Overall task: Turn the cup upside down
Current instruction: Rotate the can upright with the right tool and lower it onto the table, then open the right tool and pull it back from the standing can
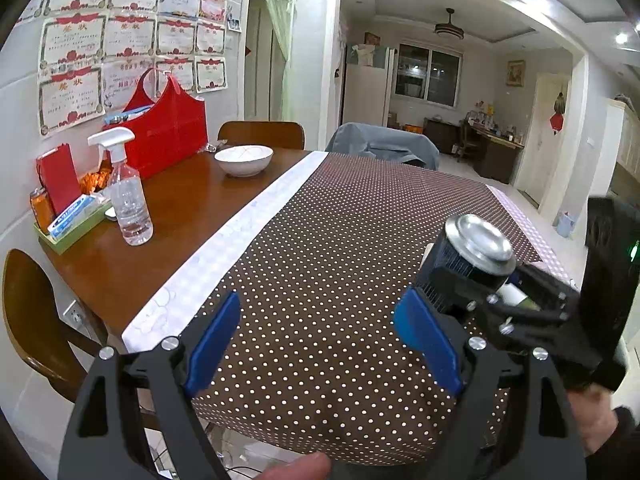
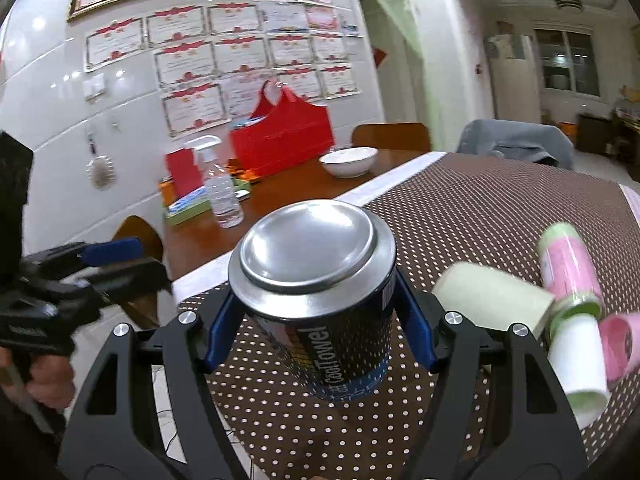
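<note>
The cup (image 2: pixel 328 300) is a dark can-shaped cup with blue print and a shiny metal end facing up. My right gripper (image 2: pixel 320 320) is shut on its sides and holds it above the dotted tablecloth (image 2: pixel 480 216). The left wrist view shows the same cup (image 1: pixel 476 252) at the right, clamped in the right gripper. My left gripper (image 1: pixel 320 344) is open and empty over the near edge of the tablecloth (image 1: pixel 320 240), left of the cup; it appears at the left of the right wrist view (image 2: pixel 100 264).
Several pink, green and white paper cups (image 2: pixel 568 300) lie on the cloth at the right. On the bare wood at the far left stand a spray bottle (image 1: pixel 128 196), a white bowl (image 1: pixel 244 159), a red bag (image 1: pixel 168 136) and a green tray (image 1: pixel 68 228). Wooden chairs (image 1: pixel 36 320) surround the table.
</note>
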